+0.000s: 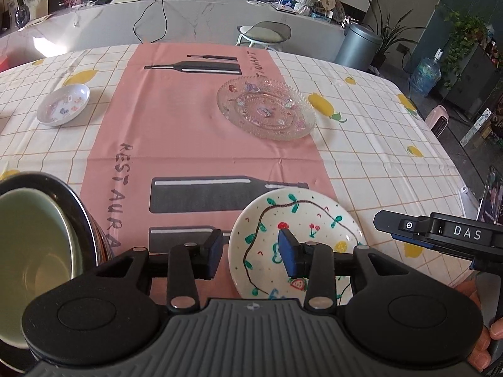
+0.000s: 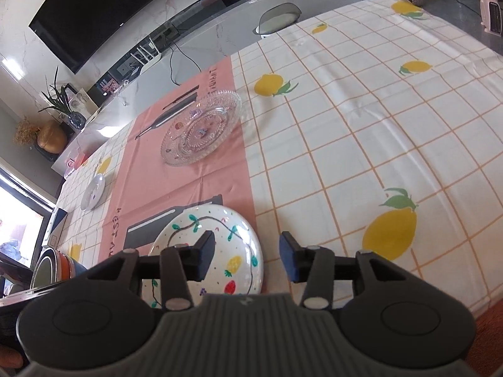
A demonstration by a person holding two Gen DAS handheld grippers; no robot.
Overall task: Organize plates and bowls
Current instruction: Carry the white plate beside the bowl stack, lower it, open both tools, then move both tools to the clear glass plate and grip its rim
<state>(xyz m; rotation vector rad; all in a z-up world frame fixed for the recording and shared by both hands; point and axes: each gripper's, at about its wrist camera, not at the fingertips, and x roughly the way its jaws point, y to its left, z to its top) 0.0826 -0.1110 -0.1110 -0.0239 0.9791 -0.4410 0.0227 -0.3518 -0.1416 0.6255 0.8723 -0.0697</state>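
Observation:
A white hand-painted plate (image 1: 295, 245) lies near the table's front edge; it also shows in the right wrist view (image 2: 217, 251). My left gripper (image 1: 251, 253) is open, its jaws straddling the plate's left rim, holding nothing. My right gripper (image 2: 246, 259) is open, straddling the plate's right rim; its body shows in the left wrist view (image 1: 440, 232). A clear glass plate (image 1: 265, 106) (image 2: 201, 127) sits farther back on the pink runner. A small white patterned dish (image 1: 63, 103) (image 2: 92, 191) lies far left. Stacked bowls (image 1: 41, 251) (image 2: 53, 267), green one innermost, stand at the near left.
The table carries a lemon-check cloth (image 2: 361, 125) with a pink runner (image 1: 176, 132). A stool (image 1: 264, 33), a grey bin (image 1: 358, 44) and a counter stand beyond the far edge. A small heater (image 2: 492, 12) stands on the floor to the right.

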